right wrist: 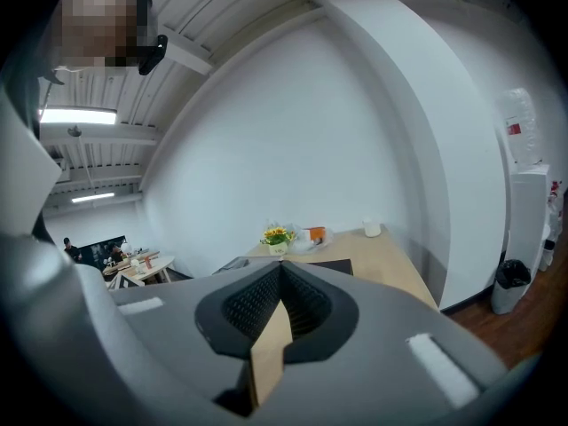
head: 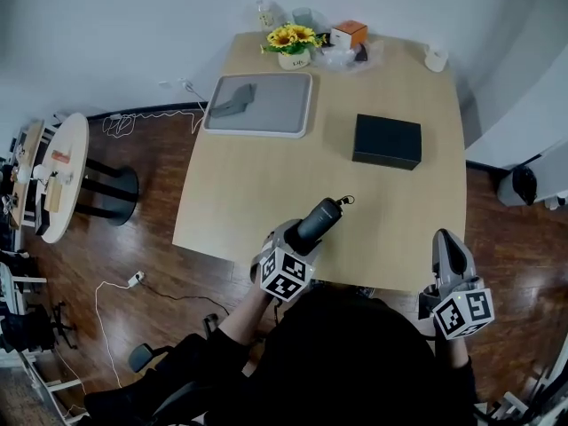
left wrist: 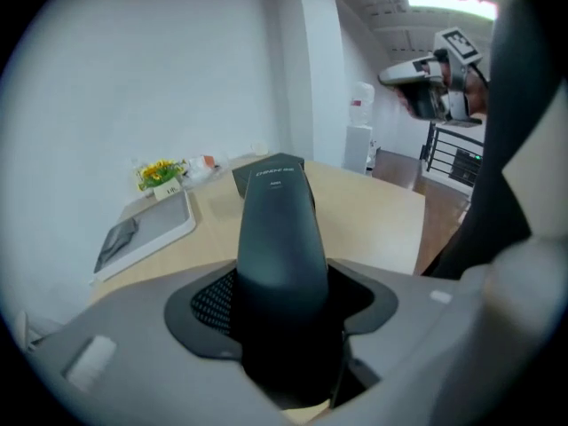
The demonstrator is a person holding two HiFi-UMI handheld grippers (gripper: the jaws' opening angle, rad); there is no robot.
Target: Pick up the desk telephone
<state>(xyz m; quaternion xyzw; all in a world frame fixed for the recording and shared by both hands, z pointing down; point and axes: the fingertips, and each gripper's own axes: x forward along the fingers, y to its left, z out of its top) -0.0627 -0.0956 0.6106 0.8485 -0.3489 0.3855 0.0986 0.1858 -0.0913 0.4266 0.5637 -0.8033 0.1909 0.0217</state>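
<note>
Left gripper view: smooth, tapered matte-black handset (left wrist: 277, 229) clamped in left gripper (left wrist: 282, 302); right gripper (right wrist: 280, 307) closed, empty.

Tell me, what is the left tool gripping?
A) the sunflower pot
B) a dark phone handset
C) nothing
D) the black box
B: the left tool is clamped on the dark phone handset, which sticks out forward between its jaws.

Soft, even light comes from ceiling strip lamps (left wrist: 448, 3); the tabletop (head: 266, 193) carries only weak shadows. Both gripper views curve strongly inside dark round edges, and the near right claw (right wrist: 280, 278) is blurred.
</note>
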